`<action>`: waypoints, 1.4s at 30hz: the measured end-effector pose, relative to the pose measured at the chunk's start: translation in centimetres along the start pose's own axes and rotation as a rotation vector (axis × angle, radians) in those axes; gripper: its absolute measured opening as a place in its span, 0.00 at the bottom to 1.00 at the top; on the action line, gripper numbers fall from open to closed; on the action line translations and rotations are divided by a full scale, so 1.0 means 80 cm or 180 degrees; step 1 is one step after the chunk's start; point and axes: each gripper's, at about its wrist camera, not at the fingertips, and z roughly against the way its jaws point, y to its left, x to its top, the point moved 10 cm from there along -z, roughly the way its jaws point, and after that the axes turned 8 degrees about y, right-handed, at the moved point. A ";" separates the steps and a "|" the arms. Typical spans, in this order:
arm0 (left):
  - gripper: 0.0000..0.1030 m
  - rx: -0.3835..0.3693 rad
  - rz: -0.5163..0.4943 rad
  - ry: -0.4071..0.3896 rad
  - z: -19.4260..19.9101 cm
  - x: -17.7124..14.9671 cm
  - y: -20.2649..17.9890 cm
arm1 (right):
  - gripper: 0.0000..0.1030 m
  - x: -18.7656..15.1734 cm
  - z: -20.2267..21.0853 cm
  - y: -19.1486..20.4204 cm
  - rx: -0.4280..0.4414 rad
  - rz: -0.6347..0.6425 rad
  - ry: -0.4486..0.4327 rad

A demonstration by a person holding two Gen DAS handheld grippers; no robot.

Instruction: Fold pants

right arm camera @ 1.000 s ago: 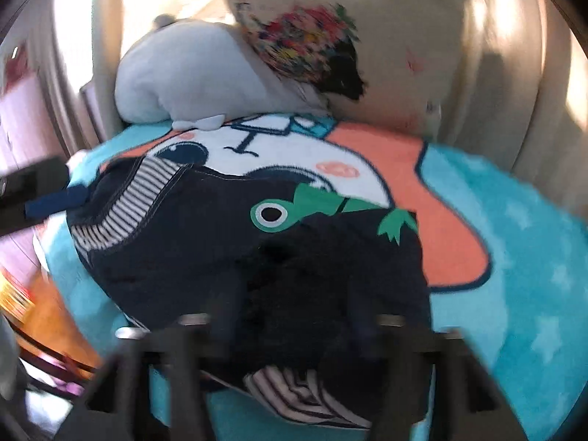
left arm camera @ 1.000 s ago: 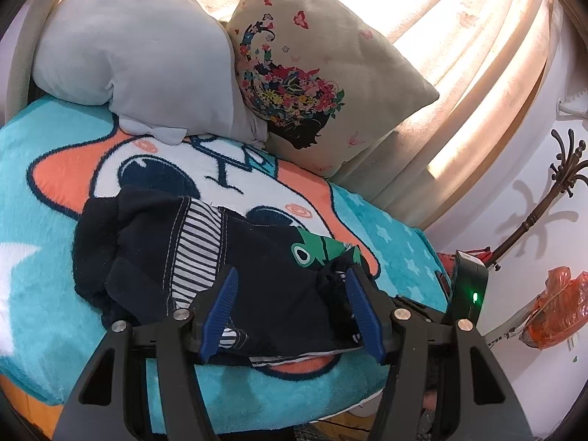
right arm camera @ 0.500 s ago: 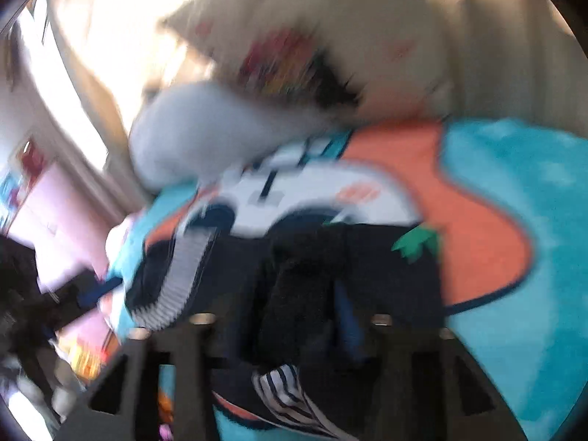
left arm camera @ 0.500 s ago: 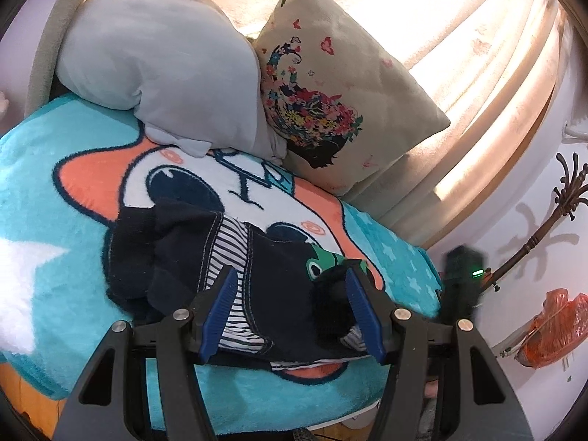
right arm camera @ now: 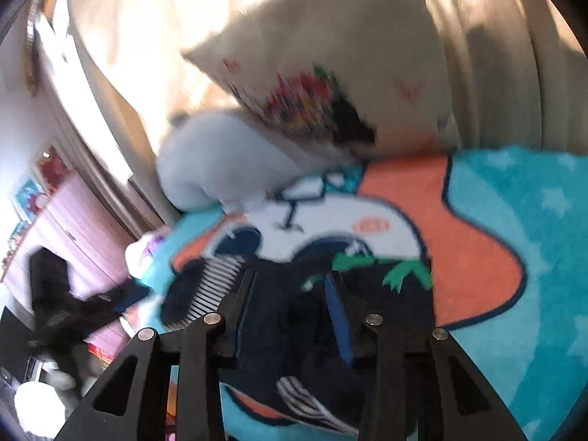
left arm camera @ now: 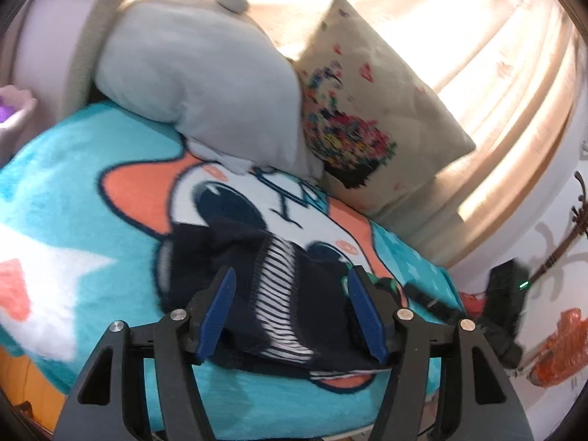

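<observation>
Since a second ago both views are sliding sideways across the blanket [left arm camera: 92, 191], and the pants [left arm camera: 294, 305] are now sitting lower and nearer the tools. Pants: dark, striped lining showing, lying bunched on the blanket's cartoon face, in front of the grey plush [left arm camera: 198, 73] and flowered pillow [left arm camera: 375, 110]. Left gripper [left arm camera: 290, 312]: jaws standing apart, hanging over the pants' middle, not pinching. Right gripper [right arm camera: 290, 312]: jaws having just been closing, dark cloth lying between them; whether they are clamping it cannot be told.
</observation>
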 end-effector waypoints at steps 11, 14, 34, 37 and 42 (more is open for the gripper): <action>0.63 0.0435 0.0623 -0.0139 0.028 0.007 0.102 | 0.50 -0.025 -0.035 0.000 -0.0226 0.0183 0.0339; 0.63 0.0478 0.0768 -0.0145 0.029 0.006 0.121 | 0.62 -0.012 -0.011 0.033 -0.0125 0.0370 0.0232; 0.63 0.0636 0.1010 -0.0387 0.085 -0.008 0.204 | 0.83 -0.017 -0.231 0.240 -0.0151 0.1298 0.1774; 0.63 0.0574 0.1002 -0.0412 0.089 -0.009 0.210 | 0.84 -0.024 -0.257 0.236 -0.0579 0.1494 0.1815; 0.63 0.0473 0.0972 -0.0387 0.081 -0.012 0.211 | 0.73 -0.030 -0.265 0.229 -0.0915 0.1757 0.1807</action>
